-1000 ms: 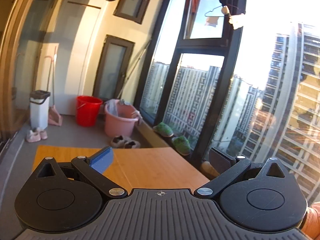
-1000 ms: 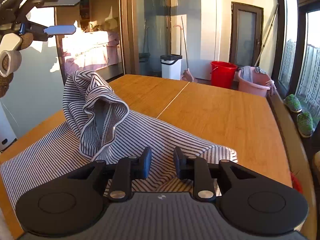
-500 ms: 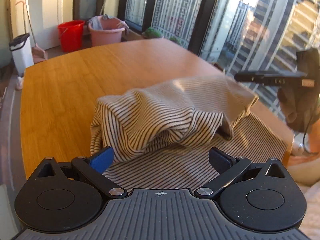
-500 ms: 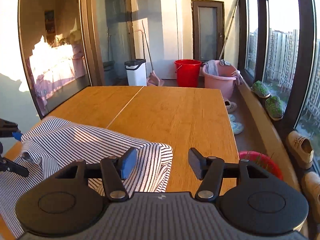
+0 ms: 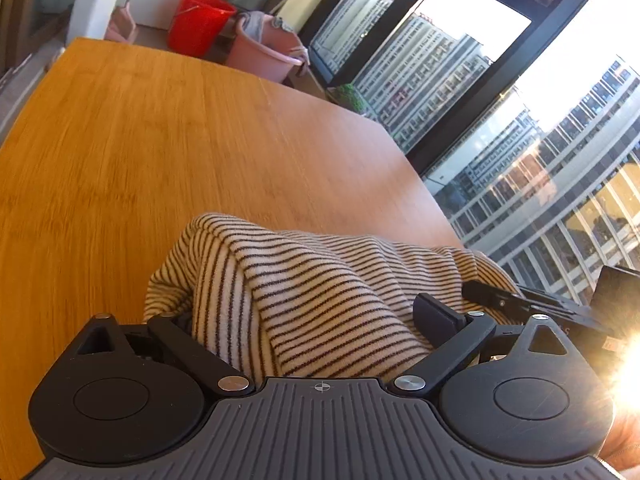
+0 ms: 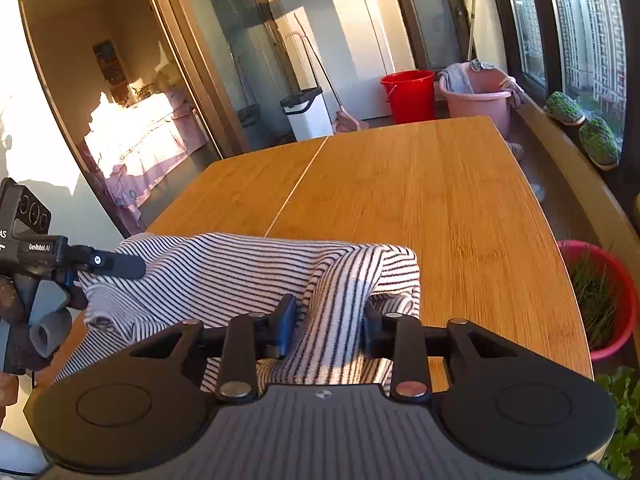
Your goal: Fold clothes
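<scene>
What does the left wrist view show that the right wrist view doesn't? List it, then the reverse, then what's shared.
Left wrist only: close tower blocks through tall glass, low sun glare.
Right wrist only: glass door reflecting a sunlit bed, a red pot of grass, green slippers on the sill.
Both: the striped garment bunched on the wooden table, red bucket, pink tub, white bin.

The left gripper's (image 5: 304, 316) left fingertip is buried under the striped garment (image 5: 320, 280). Beside the garment, the right gripper (image 5: 532, 304) is cut by the picture's edge and lost in sun glare.
</scene>
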`<state>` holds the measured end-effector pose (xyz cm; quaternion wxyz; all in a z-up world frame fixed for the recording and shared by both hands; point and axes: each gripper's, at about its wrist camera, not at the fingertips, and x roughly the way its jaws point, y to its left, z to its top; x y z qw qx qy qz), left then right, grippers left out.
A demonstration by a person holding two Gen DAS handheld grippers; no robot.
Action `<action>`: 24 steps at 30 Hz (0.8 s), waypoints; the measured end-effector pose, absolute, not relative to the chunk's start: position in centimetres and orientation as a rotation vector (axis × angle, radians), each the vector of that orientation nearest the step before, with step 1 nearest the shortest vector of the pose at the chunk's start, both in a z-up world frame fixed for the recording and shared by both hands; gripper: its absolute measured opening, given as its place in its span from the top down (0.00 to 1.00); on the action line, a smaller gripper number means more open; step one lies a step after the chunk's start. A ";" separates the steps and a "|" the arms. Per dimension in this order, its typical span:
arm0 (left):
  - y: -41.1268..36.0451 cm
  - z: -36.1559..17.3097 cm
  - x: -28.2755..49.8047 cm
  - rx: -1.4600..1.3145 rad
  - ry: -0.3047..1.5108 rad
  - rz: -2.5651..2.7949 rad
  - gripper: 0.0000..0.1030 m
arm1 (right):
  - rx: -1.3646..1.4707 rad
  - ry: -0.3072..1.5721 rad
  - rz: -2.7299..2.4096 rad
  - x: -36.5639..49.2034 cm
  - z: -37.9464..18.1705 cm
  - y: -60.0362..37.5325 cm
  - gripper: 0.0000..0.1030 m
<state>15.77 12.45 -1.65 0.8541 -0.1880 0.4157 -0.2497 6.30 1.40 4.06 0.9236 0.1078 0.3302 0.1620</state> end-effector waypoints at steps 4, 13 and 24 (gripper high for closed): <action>13.7 -0.9 16.5 -0.373 0.826 -0.468 0.33 | 0.184 0.581 0.334 9.1 6.8 1.2 0.83; 14.5 -1.0 14.0 -0.234 0.826 -0.427 0.33 | 0.130 0.629 0.243 12.0 2.2 -1.9 0.61; 14.9 -1.7 14.7 -0.437 0.850 -0.493 0.14 | 0.311 0.656 0.258 9.0 5.2 -2.6 0.54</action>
